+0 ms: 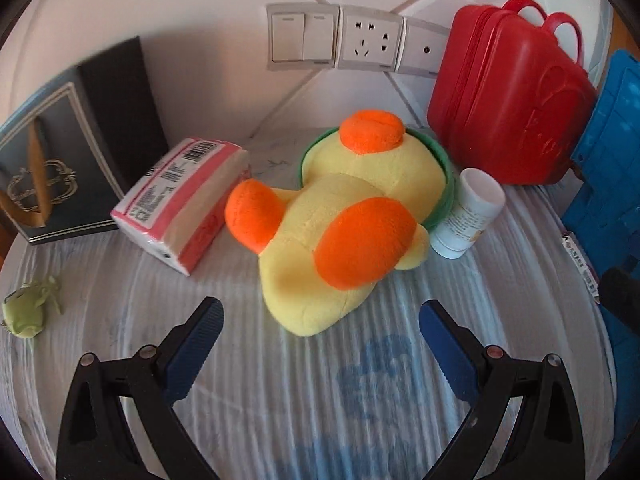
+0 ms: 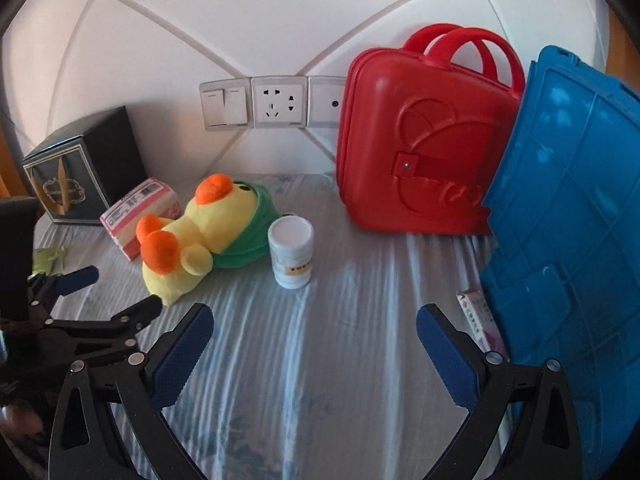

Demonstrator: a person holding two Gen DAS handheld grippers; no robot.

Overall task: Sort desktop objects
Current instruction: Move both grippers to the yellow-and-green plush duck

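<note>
— Where was the plush duck (image 1: 344,220) at that point?

— Lying on the striped cloth (image 1: 248,360), between the pink tissue pack (image 1: 180,200) and the white bottle (image 1: 468,216), just ahead of my left gripper (image 1: 320,320).

— And your grippers?

— Both spread wide and empty; my right gripper (image 2: 314,328) hovered nearer the bottle.

— Which step?

— The approach, I'd say. Next I needed to advance the left and close on the duck's soft body.
</note>
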